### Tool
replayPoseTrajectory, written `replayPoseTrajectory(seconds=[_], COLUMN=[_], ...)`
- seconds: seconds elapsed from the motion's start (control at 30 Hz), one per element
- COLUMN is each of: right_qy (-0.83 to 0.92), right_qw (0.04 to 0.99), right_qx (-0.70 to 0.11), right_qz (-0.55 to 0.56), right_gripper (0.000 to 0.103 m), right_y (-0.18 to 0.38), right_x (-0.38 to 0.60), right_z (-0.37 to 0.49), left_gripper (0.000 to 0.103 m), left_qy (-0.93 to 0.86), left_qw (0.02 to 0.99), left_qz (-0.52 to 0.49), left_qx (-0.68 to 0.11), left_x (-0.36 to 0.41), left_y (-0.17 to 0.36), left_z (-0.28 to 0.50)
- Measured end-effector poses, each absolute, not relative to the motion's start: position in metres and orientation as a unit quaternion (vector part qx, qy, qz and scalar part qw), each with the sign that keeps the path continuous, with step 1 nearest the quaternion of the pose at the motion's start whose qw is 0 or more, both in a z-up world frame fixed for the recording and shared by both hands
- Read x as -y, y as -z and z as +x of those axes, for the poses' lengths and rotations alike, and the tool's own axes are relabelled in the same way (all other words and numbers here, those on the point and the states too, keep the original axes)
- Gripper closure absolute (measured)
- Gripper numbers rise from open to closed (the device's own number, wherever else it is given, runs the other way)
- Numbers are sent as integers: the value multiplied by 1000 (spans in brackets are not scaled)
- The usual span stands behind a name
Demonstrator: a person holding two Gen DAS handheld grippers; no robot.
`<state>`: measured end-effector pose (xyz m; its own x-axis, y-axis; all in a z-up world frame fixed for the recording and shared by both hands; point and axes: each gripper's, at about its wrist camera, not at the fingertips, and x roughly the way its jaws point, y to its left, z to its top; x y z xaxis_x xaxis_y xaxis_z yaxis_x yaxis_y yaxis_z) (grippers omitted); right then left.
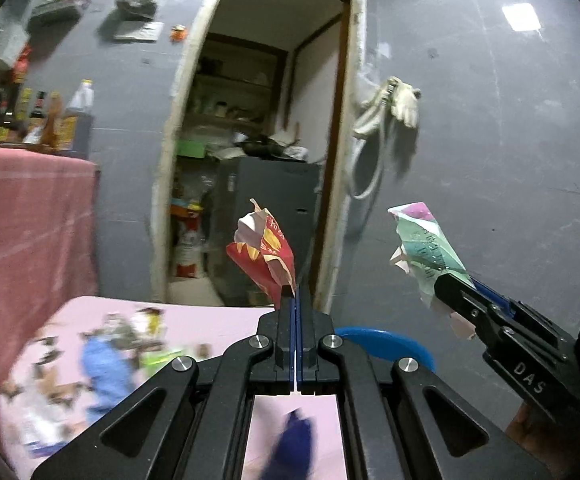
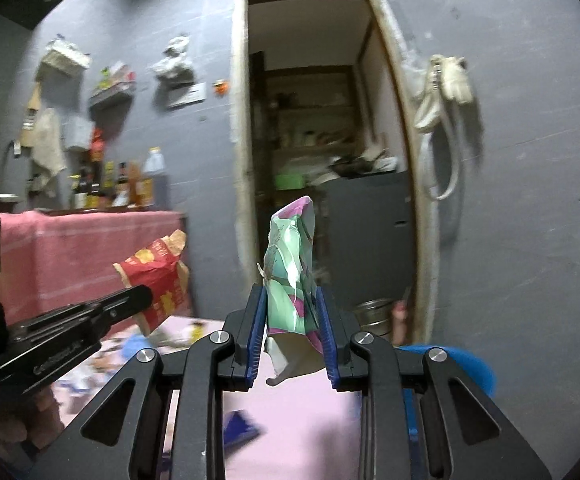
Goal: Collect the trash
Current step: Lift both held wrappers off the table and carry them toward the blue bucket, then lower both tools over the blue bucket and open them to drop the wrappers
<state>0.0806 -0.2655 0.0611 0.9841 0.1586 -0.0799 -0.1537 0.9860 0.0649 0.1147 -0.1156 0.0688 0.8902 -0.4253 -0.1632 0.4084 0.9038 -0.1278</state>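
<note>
My left gripper (image 1: 296,294) is shut on a crumpled red and yellow wrapper (image 1: 264,250) and holds it up in the air above the table. It also shows in the right wrist view (image 2: 158,280) at the left. My right gripper (image 2: 292,300) is shut on a crumpled green and pink wrapper (image 2: 290,272), held upright between the blue pads. That wrapper shows in the left wrist view (image 1: 426,246) at the right, in the right gripper (image 1: 446,286). A blue bin (image 1: 386,342) sits below, just beyond the table; its rim shows in the right wrist view (image 2: 462,364).
A pink table (image 1: 210,320) with several blurred scraps of trash (image 1: 102,360) lies below. A dark blue scrap (image 2: 242,428) lies near me. A pink-draped counter (image 2: 90,256) with bottles stands at the left. An open doorway (image 2: 322,160) is ahead; a metal pot (image 2: 374,312) sits by it.
</note>
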Motion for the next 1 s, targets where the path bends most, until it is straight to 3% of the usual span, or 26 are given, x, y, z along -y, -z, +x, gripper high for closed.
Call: replayPoseTrajectory(seconds=[0.33,0.6,1.0], right_qy=[-6,32,36], right_qw=[997,982,956], right_qx=[-65,-162,-238], right_qz=[49,95,168], right_gripper=[79,79,76], right_y=[-41,2,42], right_x=[357,407,446], right_z=[127,163,191], left_gripper=[103,103,103], left_qy=[276,277,267], left_qw=[945,919,894], left_qz=[-38,-19,-8], left_qx=[-171,-281,-360], left_x=[217,278,320], left_y=[-56,-22,17], left_z=[185,239,286])
